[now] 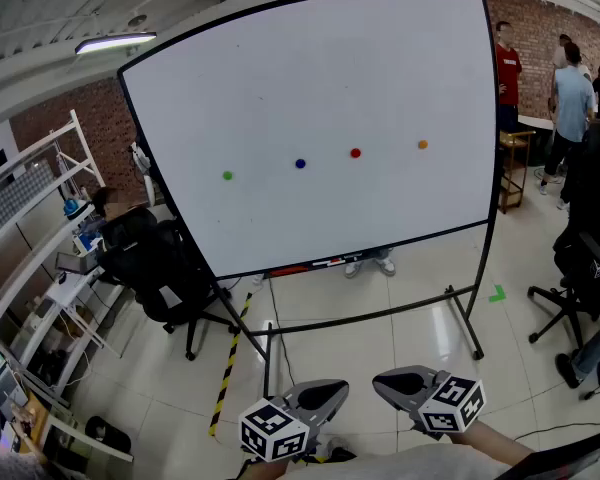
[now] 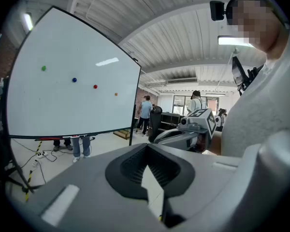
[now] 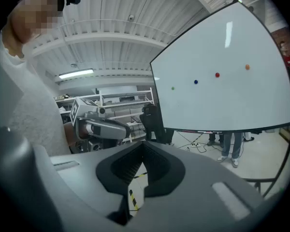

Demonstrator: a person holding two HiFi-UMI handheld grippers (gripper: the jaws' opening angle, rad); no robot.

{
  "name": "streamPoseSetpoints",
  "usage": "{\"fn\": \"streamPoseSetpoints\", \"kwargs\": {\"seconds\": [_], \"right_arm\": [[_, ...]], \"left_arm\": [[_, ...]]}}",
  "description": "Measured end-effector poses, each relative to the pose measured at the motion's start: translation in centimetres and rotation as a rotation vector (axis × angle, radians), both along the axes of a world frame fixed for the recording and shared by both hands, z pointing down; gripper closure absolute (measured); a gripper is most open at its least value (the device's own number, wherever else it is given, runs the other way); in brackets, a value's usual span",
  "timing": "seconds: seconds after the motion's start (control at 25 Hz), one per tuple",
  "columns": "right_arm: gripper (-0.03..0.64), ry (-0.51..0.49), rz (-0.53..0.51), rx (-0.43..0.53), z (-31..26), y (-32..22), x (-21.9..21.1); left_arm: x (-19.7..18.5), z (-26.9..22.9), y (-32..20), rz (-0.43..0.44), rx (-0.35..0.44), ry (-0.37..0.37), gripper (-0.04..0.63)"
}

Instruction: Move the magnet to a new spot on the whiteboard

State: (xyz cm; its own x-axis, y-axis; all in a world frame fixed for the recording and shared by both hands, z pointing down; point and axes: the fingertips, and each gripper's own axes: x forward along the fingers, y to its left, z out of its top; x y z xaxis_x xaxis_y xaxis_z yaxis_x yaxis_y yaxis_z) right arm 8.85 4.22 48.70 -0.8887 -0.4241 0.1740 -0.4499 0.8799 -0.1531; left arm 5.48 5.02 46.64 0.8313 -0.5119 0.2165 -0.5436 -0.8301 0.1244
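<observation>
A large whiteboard (image 1: 310,78) on a rolling stand faces me across the floor. Four round magnets sit on it in a rising row: green (image 1: 227,175), blue (image 1: 300,163), red (image 1: 355,152), orange (image 1: 422,144). My left gripper (image 1: 330,388) and right gripper (image 1: 385,380) are held low, close to my body and far short of the board, tips pointing at it. Both are shut with nothing between the jaws. The left gripper view shows the same row of magnets from the green magnet (image 2: 43,68) to the orange magnet (image 2: 116,94). In the right gripper view the red magnet (image 3: 217,74) is visible.
A black office chair (image 1: 160,268) piled with bags stands left of the board's stand. White shelving (image 1: 40,268) lines the left wall. Yellow-black tape (image 1: 230,358) crosses the floor. Another chair (image 1: 580,268) and several people (image 1: 575,98) are at the right. Someone's feet (image 1: 370,263) show behind the board.
</observation>
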Motion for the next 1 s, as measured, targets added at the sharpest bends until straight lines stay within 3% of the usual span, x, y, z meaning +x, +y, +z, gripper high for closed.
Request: {"fn": "streamPoseSetpoints", "kwargs": {"seconds": [0.4,0.76,1.0], "right_arm": [[0.614,0.037,0.014,-0.005,1.4,-8.2,-2.9],[0.614,0.078,0.065,-0.013,0.6,-22.6,-9.4],[0.614,0.104,0.142,0.039,-1.0,-32.3,-12.8]], "left_arm": [[-3.3,0.8,-8.8,0.007,0.0,0.026,0.614],[-10.2,-0.7,-23.9,0.038,-0.001,0.036,0.614],[-13.5,-1.8,-33.2,0.104,0.014,0.029,0.614]]}}
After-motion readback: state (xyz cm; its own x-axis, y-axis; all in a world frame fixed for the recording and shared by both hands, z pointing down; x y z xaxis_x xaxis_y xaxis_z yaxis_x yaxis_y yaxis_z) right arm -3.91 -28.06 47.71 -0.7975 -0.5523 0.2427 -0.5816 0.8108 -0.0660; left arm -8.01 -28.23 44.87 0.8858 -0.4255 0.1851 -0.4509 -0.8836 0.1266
